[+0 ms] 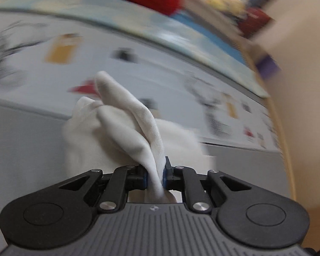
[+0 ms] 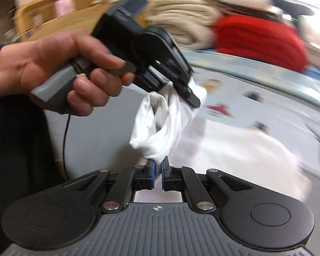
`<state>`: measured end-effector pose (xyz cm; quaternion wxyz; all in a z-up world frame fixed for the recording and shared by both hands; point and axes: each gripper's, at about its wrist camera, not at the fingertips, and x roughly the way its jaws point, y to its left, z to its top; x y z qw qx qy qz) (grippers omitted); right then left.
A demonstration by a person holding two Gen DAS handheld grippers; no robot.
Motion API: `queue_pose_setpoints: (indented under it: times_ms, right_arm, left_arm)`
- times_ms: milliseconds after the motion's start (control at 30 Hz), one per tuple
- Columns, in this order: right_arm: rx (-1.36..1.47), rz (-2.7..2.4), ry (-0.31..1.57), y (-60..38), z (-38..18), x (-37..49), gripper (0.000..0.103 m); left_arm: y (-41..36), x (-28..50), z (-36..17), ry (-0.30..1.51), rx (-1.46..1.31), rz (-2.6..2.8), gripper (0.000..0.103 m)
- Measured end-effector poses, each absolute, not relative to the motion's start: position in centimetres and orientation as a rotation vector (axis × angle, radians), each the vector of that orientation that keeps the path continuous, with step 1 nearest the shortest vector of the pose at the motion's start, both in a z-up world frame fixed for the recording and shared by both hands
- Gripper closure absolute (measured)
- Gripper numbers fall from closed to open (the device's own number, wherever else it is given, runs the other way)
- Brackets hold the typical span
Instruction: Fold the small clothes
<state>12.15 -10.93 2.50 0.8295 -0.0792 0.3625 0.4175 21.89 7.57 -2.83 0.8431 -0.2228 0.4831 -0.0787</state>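
Observation:
A small white garment (image 1: 125, 123) hangs bunched between my two grippers, lifted off the table. My left gripper (image 1: 156, 176) is shut on one end of it; the cloth runs through its blue pads. My right gripper (image 2: 157, 170) is shut on the other end of the white garment (image 2: 160, 128). In the right wrist view the left gripper (image 2: 188, 93), held by a hand (image 2: 59, 70), pinches the cloth's upper end, close above my right one. Both views are motion-blurred.
The grey table (image 1: 21, 140) carries a white printed sheet (image 1: 149, 68). Another white cloth (image 2: 245, 155) lies on the table at right. A red knit (image 2: 260, 40) and beige folded textiles (image 2: 181, 21) are stacked behind. A wooden shelf (image 2: 59, 10) stands at the back left.

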Motion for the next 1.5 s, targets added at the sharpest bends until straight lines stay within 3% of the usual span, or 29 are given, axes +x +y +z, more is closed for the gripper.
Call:
queue_pose_setpoints:
  times_ms: [67,133,167,200,367,500,567,667,700,733,767,933,1000,1100,1167,1233,1333,1400,1467,1500]
  right_arm:
    - [-0.133,0.785,0.781,-14.4,2.4,12.1,0.098]
    - [-0.113,0.676,0.793,-17.4,2.5,12.0,0.098]
    - [-0.105,0.626,0.801,-18.7,2.4,11.9,0.098]
    - [-0.092,0.565,0.822,-20.3,2.1,11.9,0.098]
    - [0.010,0.339,1.057,-24.8,-2.3,13.8,0.097]
    - [0.196,0.336,1.088,-26.2,-3.4,14.8,0.089]
    - [0.278,0.350,1.077,-26.3,-3.3,15.3,0.068]
    - [0.366,0.318,1.080,-26.5,-3.1,16.8,0.062]
    - [0.380,0.305,1.088,-26.5,-3.3,17.2,0.062]
    - [0.390,0.300,1.092,-26.5,-3.4,17.5,0.072]
    - [0.387,0.293,1.087,-26.5,-3.6,17.9,0.091]
    - [0.326,0.277,0.841,-26.2,0.4,16.0,0.092]
    - [0.263,0.278,0.900,-25.7,0.2,16.1,0.092]
    - [0.242,0.042,1.200,-27.4,-4.7,17.2,0.091]
    - [0.306,-0.118,1.298,-29.5,-6.4,17.5,0.093]
    - [0.379,-0.151,1.258,-30.8,-5.4,18.2,0.092]
    - [0.398,-0.071,1.055,-31.2,-1.1,19.9,0.092]
    - [0.370,0.034,0.974,-30.4,0.7,21.9,0.085]
    - [0.360,0.133,0.970,-29.5,1.2,24.4,0.061]
    - [0.362,0.179,0.984,-29.0,1.0,25.8,0.058]
  left_arm:
    - [3.7,22.5,-2.0,0.989,-0.428,-0.258,0.084]
    - [1.2,22.5,-1.0,0.923,-0.428,-0.348,0.073]
    - [0.6,22.4,-0.6,0.903,-0.432,-0.370,0.056]
    - [0.5,22.1,-0.5,0.887,-0.427,-0.366,0.051]
    - [2.9,21.7,-2.1,0.989,-0.422,-0.285,0.056]
    - [3.4,20.4,-4.1,1.116,-0.262,-0.298,0.074]
    - [3.2,19.4,-4.1,1.115,-0.199,-0.348,0.076]
    - [3.1,18.3,-4.4,1.118,-0.134,-0.380,0.076]
    - [3.3,18.2,-4.5,1.130,-0.138,-0.388,0.076]
    - [3.2,18.1,-4.6,1.137,-0.144,-0.402,0.076]
    - [2.9,18.1,-4.6,1.139,-0.143,-0.424,0.076]
    - [0.0,17.1,-5.2,1.160,-0.045,-0.583,0.076]
    - [-1.0,17.2,-6.7,1.203,0.019,-0.596,0.076]
    - [-2.0,17.2,-10.3,1.325,0.191,-0.520,0.081]
    - [-2.1,17.2,-11.0,1.336,0.247,-0.506,0.081]
    - [-0.7,17.9,-9.8,1.338,0.130,-0.514,0.081]
    - [2.8,19.1,-6.8,1.232,-0.073,-0.500,0.079]
    - [4.7,19.8,-6.1,1.189,-0.161,-0.445,0.078]
    - [6.3,20.9,-6.7,1.193,-0.217,-0.339,0.078]
    - [7.2,21.3,-7.1,1.205,-0.245,-0.281,0.077]
